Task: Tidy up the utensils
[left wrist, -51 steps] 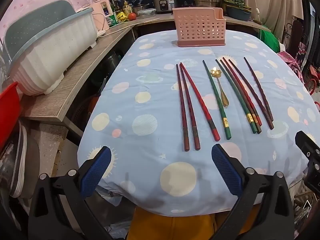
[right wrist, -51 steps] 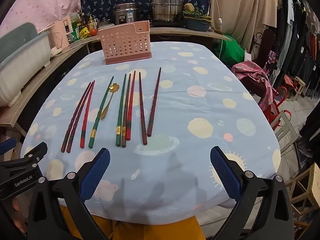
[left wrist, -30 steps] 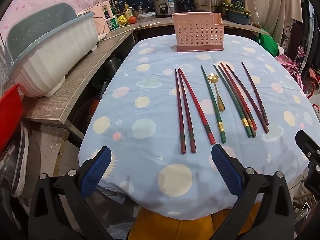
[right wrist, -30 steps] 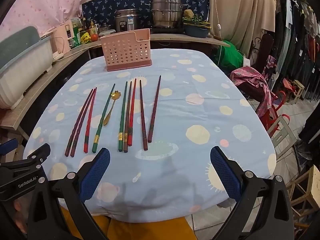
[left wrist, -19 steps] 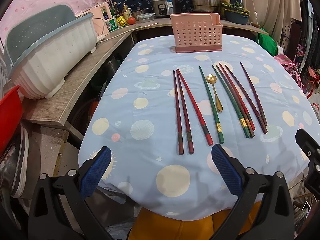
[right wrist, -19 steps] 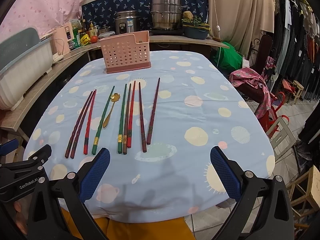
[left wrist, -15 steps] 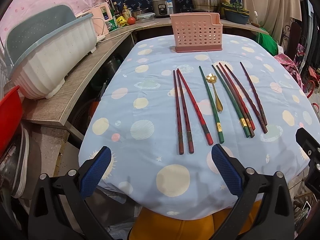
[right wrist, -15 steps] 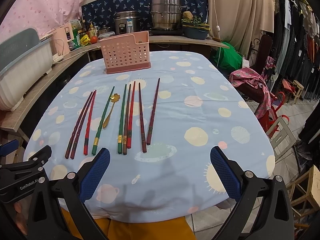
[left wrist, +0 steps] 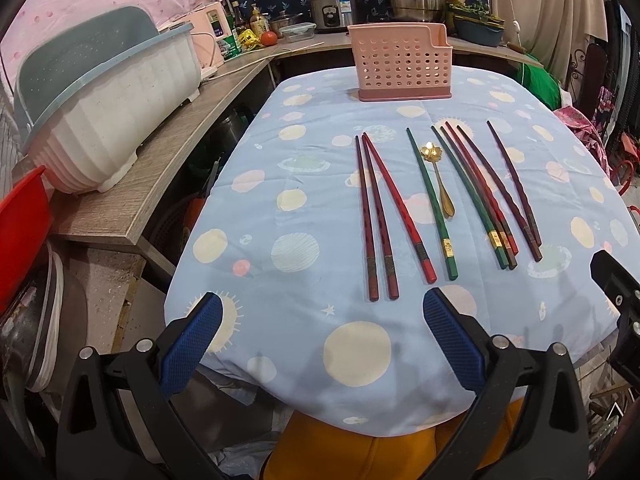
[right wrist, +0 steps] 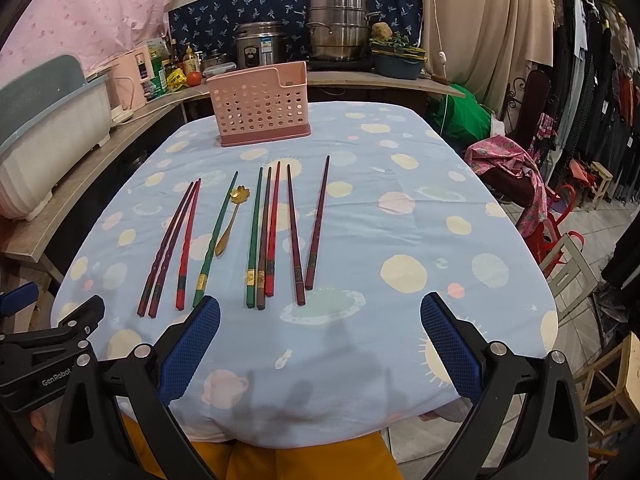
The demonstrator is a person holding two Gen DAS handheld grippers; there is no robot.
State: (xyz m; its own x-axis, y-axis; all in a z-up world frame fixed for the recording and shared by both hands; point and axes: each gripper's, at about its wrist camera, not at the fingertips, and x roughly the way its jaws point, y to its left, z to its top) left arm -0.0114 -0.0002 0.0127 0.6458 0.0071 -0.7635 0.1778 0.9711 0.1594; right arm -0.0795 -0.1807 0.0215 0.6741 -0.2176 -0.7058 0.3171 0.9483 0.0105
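Several red, dark red and green chopsticks (left wrist: 430, 200) (right wrist: 256, 236) lie side by side on the blue planet-print tablecloth (left wrist: 304, 184) (right wrist: 400, 216). A small gold spoon (left wrist: 438, 178) (right wrist: 231, 216) with a flower-shaped bowl rests among them. A pink perforated utensil basket (left wrist: 402, 66) (right wrist: 260, 106) stands upright at the far end of the table. My left gripper (left wrist: 322, 336) hovers open over the near table edge, just short of the chopstick ends. My right gripper (right wrist: 320, 338) is open too, close to the near ends of the green and red chopsticks, holding nothing.
A white and grey dish rack (left wrist: 104, 92) sits on a wooden counter (left wrist: 132, 200) to the left. Pots and a rice cooker (right wrist: 260, 46) stand behind the table. Chairs and hanging clothes (right wrist: 592, 80) crowd the right side. A person's yellow-clad lap (left wrist: 372, 452) is below the table edge.
Both grippers have drawn back and risen slightly, so the table appears a little farther away. Nothing on the table has moved and both grippers have stayed open.
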